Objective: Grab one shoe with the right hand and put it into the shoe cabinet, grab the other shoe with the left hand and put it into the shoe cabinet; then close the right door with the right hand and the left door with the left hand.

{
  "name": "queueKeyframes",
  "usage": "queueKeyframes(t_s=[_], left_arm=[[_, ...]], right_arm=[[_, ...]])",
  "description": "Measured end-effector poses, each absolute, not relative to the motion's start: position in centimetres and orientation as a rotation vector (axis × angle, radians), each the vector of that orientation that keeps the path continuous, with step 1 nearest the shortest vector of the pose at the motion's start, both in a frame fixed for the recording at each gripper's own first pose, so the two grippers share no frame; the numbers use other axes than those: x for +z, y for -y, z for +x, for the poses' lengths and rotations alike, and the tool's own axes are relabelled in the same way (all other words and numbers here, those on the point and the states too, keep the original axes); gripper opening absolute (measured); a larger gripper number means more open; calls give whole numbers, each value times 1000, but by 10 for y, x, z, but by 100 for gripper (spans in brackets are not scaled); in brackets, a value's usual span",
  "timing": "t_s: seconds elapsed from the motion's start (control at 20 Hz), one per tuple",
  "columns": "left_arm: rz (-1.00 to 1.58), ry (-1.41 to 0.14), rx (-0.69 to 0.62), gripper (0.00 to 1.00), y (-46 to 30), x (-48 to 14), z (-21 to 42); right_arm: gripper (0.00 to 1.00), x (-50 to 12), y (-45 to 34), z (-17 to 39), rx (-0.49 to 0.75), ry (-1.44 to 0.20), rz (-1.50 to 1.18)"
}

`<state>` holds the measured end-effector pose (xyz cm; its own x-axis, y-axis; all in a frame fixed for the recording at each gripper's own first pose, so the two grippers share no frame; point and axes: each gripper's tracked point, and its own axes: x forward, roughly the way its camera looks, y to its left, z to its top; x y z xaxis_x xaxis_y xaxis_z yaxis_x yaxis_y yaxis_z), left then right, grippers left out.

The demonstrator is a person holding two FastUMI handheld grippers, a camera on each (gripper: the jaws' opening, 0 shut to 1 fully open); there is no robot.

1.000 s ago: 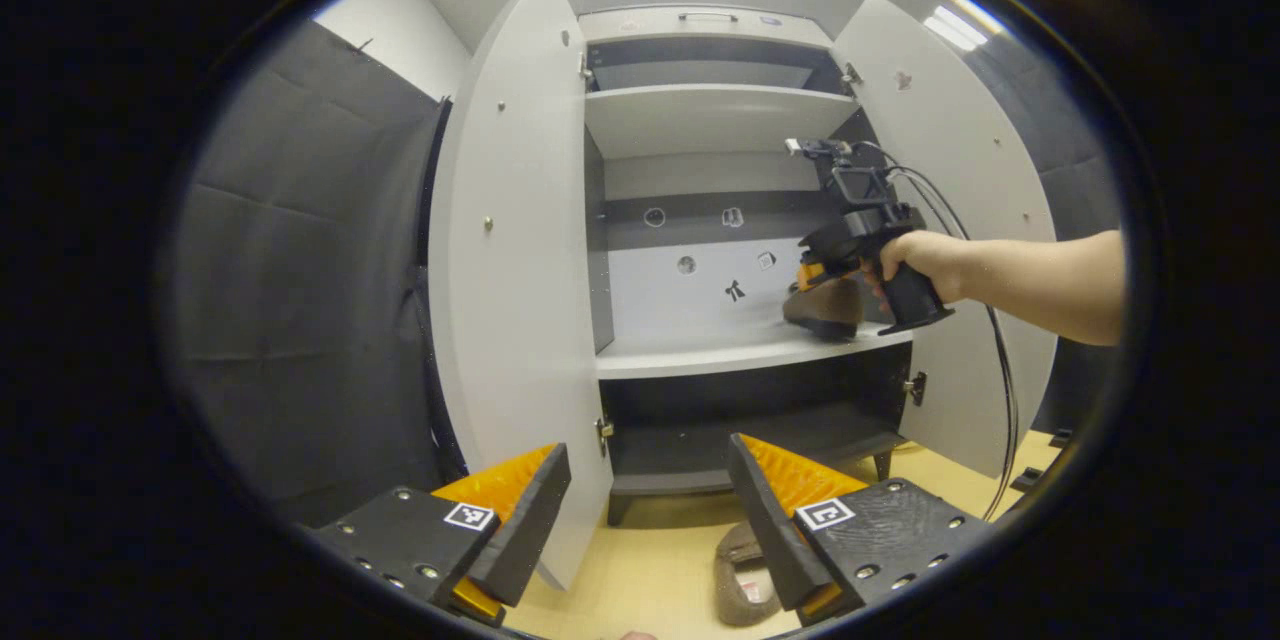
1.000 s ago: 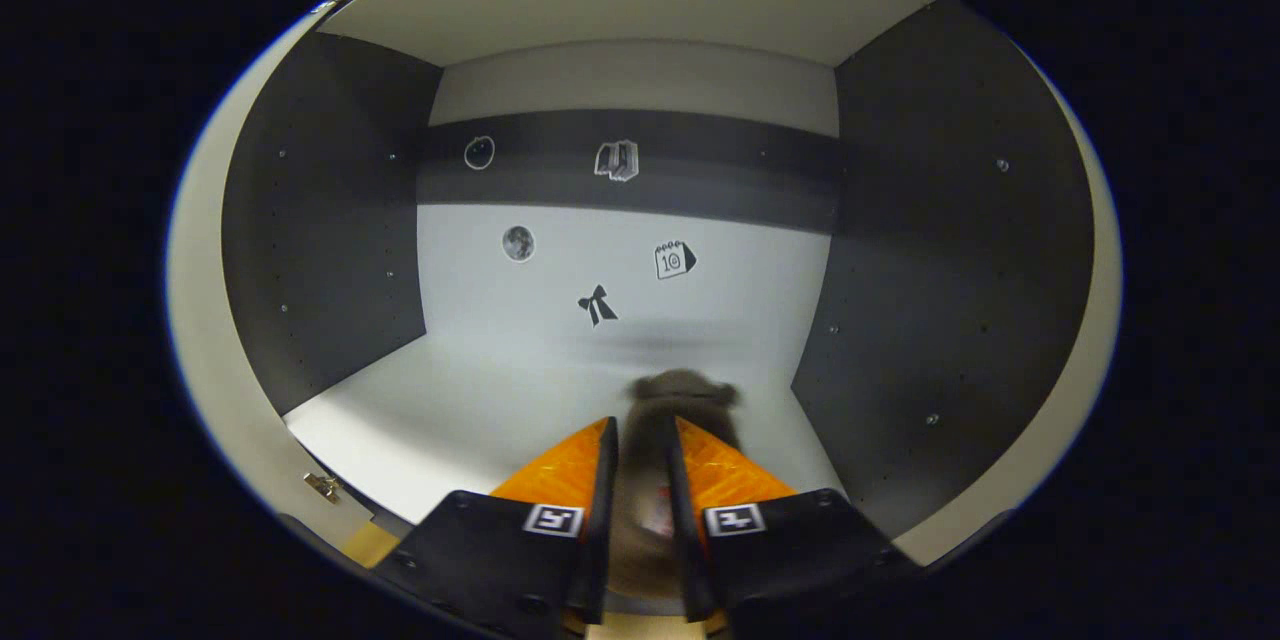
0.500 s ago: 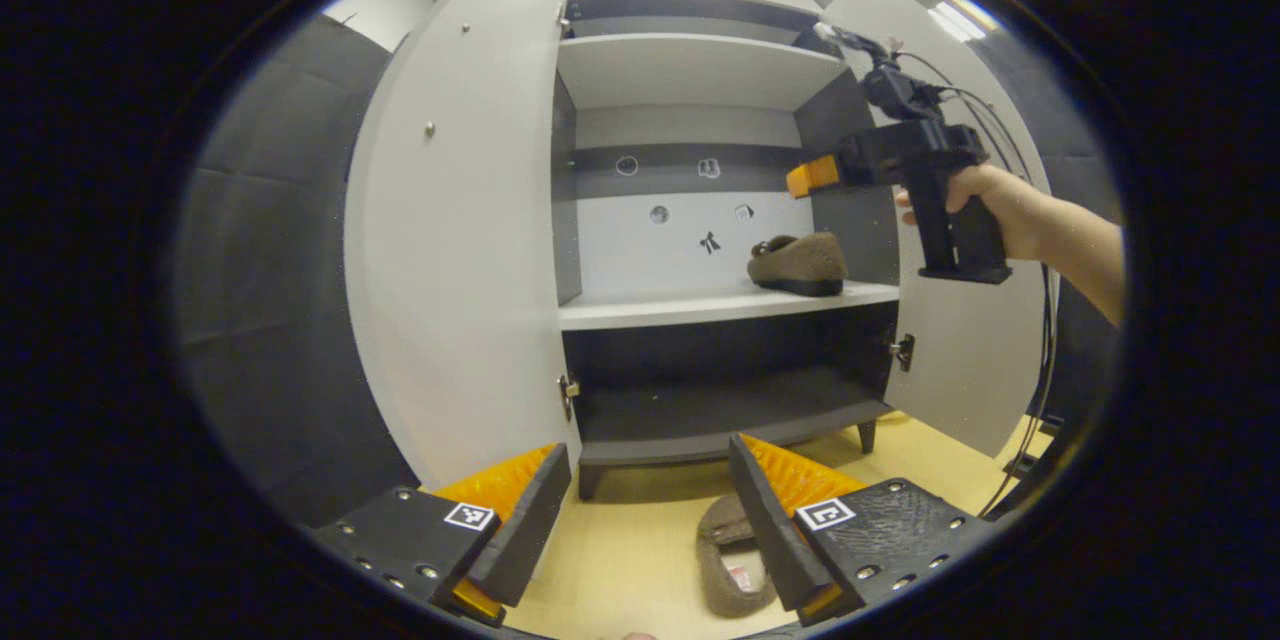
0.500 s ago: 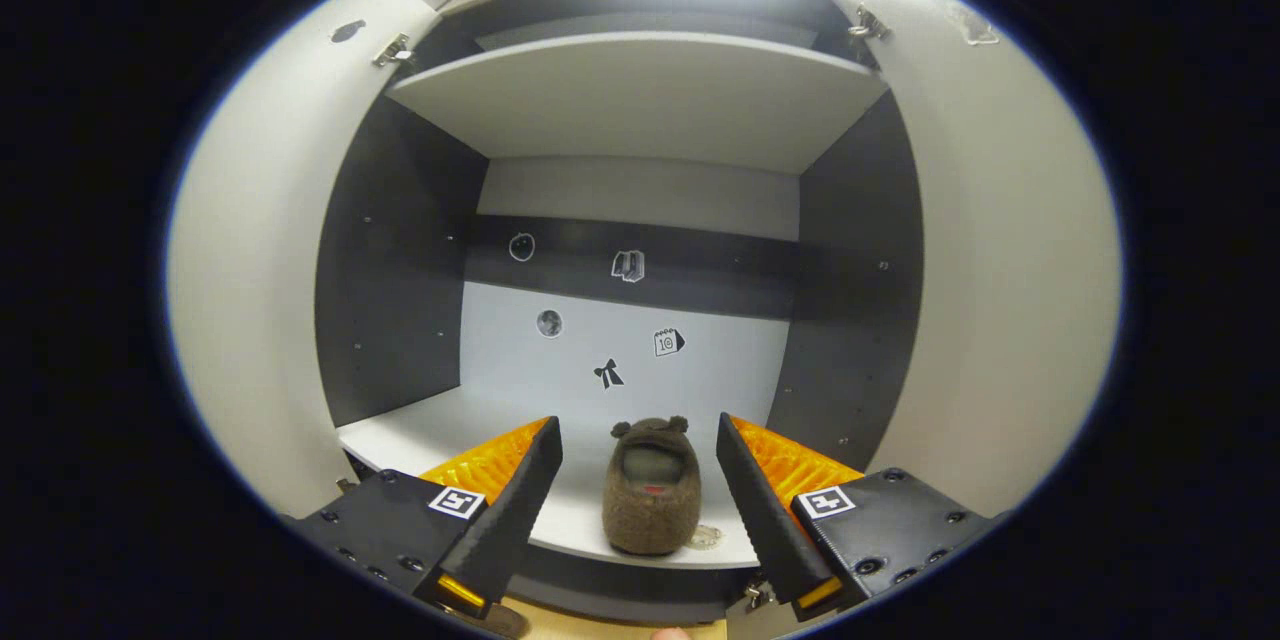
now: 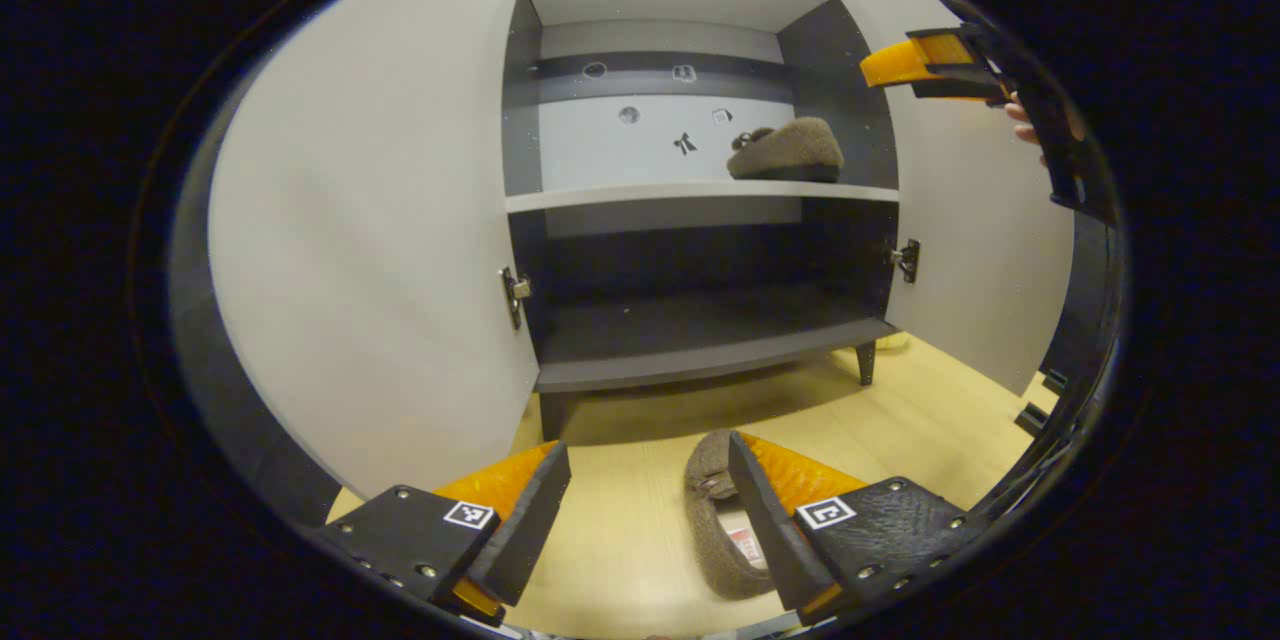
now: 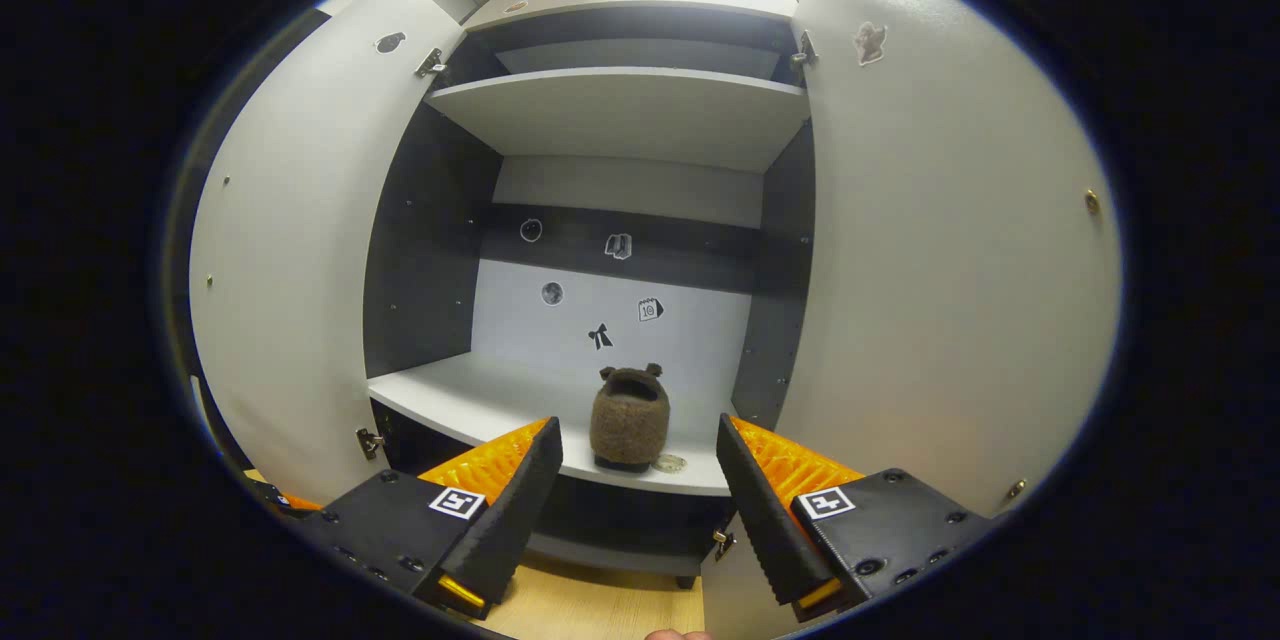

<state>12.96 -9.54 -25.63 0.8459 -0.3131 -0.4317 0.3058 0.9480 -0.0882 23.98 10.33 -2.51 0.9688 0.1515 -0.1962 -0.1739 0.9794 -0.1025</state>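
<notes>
A brown fuzzy shoe rests on the right part of the cabinet's middle shelf. Its mate lies on the wooden floor in front of the cabinet, partly behind my left gripper's right finger. My left gripper hangs open low over the floor, just left of that shoe. My right gripper is open and empty, drawn back outside the cabinet and facing the shelved shoe; in the left gripper view it is at the upper right, held by a hand. Both doors stand wide open.
The cabinet has an upper shelf and a dark bottom shelf on short legs. Small stickers dot its back panel. Light wooden floor spreads in front of it. Black cloth wall flanks the left door.
My right gripper let go of the shoe on the middle shelf, opened and drew back out of the cabinet. My left gripper has sunk lower toward the shoe on the floor.
</notes>
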Motion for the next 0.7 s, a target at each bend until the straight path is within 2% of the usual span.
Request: queueKeyframes(t_s=[0.05, 0.15, 0.2, 0.25, 0.3, 0.55, 0.6, 0.7], left_arm=[[-7, -475, -341, 98, 100, -267, 131], [5, -525, -359, 98, 107, -291, 132], [11, -548, -358, 93, 108, -302, 131], [13, -572, -364, 98, 111, -312, 130], [17, -600, -367, 93, 112, -324, 128], [4, -736, -398, 93, 123, -370, 118], [10, -760, -400, 98, 124, -378, 117], [4, -787, -412, 98, 129, -385, 116]], right_arm=[[96, -27, -102, 234, 161, -195, -118], [98, -30, -100, 223, 160, -208, -115], [98, -31, -100, 219, 163, -209, -111], [98, -31, -101, 215, 165, -212, -108], [98, -31, -101, 212, 160, -212, -105], [98, -38, -100, 197, 156, -246, -88], [98, -41, -98, 195, 153, -254, -94], [98, -44, -95, 192, 149, -267, -104]])
